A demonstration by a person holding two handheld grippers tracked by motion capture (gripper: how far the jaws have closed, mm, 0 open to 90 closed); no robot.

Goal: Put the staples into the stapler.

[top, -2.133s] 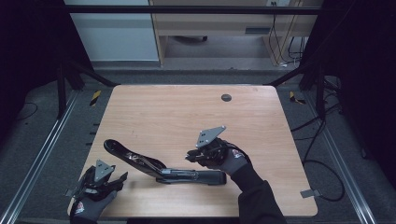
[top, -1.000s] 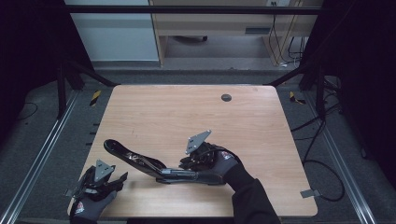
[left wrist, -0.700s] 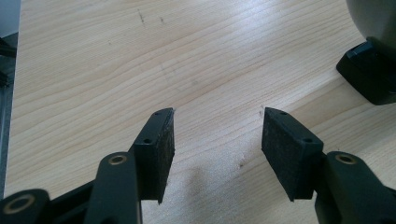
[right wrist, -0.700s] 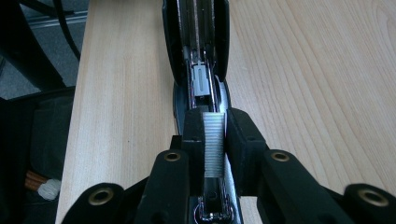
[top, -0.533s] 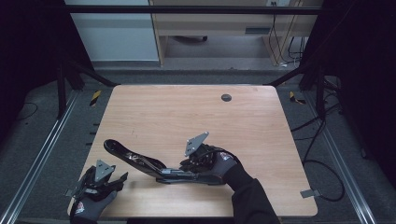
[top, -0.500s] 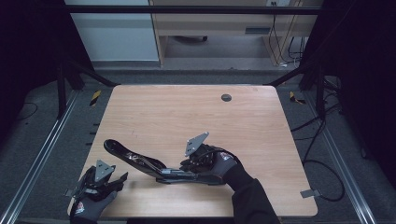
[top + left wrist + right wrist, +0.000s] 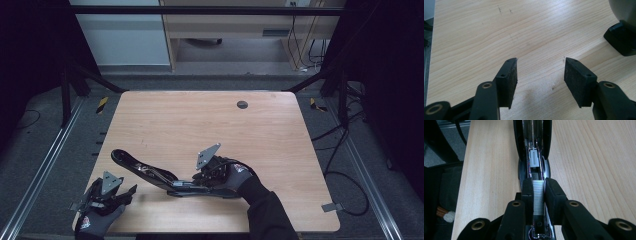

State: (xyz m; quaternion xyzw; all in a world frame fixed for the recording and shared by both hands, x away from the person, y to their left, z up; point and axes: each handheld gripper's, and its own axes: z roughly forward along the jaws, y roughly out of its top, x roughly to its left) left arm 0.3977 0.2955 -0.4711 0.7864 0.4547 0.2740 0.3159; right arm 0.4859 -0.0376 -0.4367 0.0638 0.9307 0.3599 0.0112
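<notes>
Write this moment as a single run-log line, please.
stapler: swung open on table | right gripper: shut on staple strip | left gripper: open, empty

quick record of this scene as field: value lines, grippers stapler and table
item: black stapler, opened out flat on the table
staples: silver strip of staples over the stapler's channel
right gripper: jaws closed on the strip of staples
left gripper: open, nothing between its jaws, over bare wood near the table's front left corner
other: dark round grommet near the far edge
</notes>
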